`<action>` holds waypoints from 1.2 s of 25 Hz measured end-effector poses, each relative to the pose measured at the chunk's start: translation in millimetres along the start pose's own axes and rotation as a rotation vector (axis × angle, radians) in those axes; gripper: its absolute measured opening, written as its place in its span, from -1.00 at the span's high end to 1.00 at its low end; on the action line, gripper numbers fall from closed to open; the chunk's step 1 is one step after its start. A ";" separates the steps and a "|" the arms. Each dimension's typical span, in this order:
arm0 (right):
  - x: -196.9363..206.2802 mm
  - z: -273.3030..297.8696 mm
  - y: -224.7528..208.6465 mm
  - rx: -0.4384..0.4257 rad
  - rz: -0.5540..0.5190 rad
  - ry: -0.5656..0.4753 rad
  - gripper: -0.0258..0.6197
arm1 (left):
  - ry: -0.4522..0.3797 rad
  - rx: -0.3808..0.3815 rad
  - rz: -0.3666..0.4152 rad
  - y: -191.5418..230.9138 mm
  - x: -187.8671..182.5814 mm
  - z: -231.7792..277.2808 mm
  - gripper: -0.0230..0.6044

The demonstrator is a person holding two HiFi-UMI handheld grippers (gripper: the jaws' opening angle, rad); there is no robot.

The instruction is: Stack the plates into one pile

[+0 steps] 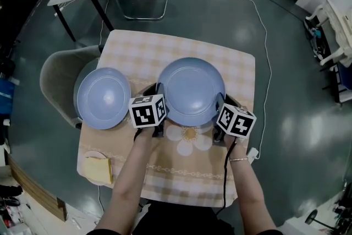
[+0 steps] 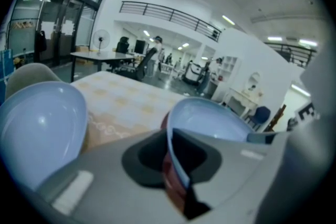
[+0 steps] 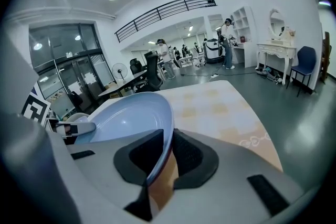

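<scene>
Right now I have the blue plate (image 1: 191,91) over the middle of the checked table (image 1: 165,47). My left gripper (image 1: 158,121) and right gripper (image 1: 219,118) are each pinching its near rim, one on either side. The second blue plate (image 1: 103,97) lies at the table's left edge, close beside the held one but not touching it.

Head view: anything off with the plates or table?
The round pale-blue plate on the left appears to overhang the checked-cloth table's left edge, above a grey chair. The other blue plate, mid-table, has the left gripper and right gripper clamped on its rim.
</scene>
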State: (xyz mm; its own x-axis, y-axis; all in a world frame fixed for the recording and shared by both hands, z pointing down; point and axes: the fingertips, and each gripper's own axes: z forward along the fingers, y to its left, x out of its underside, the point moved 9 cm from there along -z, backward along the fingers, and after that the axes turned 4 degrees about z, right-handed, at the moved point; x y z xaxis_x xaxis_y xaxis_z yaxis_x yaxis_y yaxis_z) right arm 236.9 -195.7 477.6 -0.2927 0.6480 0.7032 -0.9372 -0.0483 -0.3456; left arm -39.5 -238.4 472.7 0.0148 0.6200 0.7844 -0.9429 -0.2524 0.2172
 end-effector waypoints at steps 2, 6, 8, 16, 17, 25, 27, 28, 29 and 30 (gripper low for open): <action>-0.9 -0.2 0.1 0.008 -0.009 -0.003 0.76 | -0.003 -0.008 0.015 -1.0 -0.4 0.5 0.80; -0.2 0.2 0.9 0.019 -0.037 -0.005 0.75 | -0.005 -0.028 0.037 -2.6 -0.2 1.6 0.79; -0.1 0.3 1.3 0.016 -0.044 -0.004 0.71 | -0.004 -0.036 0.057 -3.9 0.0 1.7 0.78; 1.3 -0.1 0.1 0.015 -0.060 0.001 0.57 | -0.005 -0.027 0.095 -6.5 -2.1 1.3 0.63; 1.3 0.1 0.2 0.012 -0.059 -0.005 0.55 | -0.005 -0.020 0.097 -7.3 -2.0 2.1 0.58; -0.1 -8.4 -0.9 -0.031 -0.030 -0.036 0.48 | -0.023 -0.039 0.117 -7.1 -2.4 -7.8 0.35; -0.9 -7.7 -2.7 -0.037 -0.030 -0.036 0.48 | -0.039 -0.043 0.109 -5.8 -3.9 -12.7 0.35; -0.8 -6.7 -4.0 -0.038 -0.028 -0.033 0.48 | -0.039 -0.041 0.098 -5.0 -3.1 -14.1 0.35; -0.4 -5.4 -5.4 -0.038 -0.024 -0.028 0.48 | -0.035 -0.036 0.080 -3.9 -1.0 -14.8 0.35; 0.2 -4.0 -6.7 -0.038 -0.018 -0.022 0.48 | -0.027 -0.031 0.058 -2.6 2.0 -15.1 0.35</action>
State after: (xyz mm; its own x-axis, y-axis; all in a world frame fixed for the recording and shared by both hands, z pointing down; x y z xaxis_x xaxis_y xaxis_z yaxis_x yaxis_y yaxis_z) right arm 243.9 -192.1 477.6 -0.2800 0.6319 0.7227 -0.9346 -0.0074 -0.3555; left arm -42.0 -225.2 465.0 -0.0313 0.5846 0.8108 -0.9523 -0.2638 0.1535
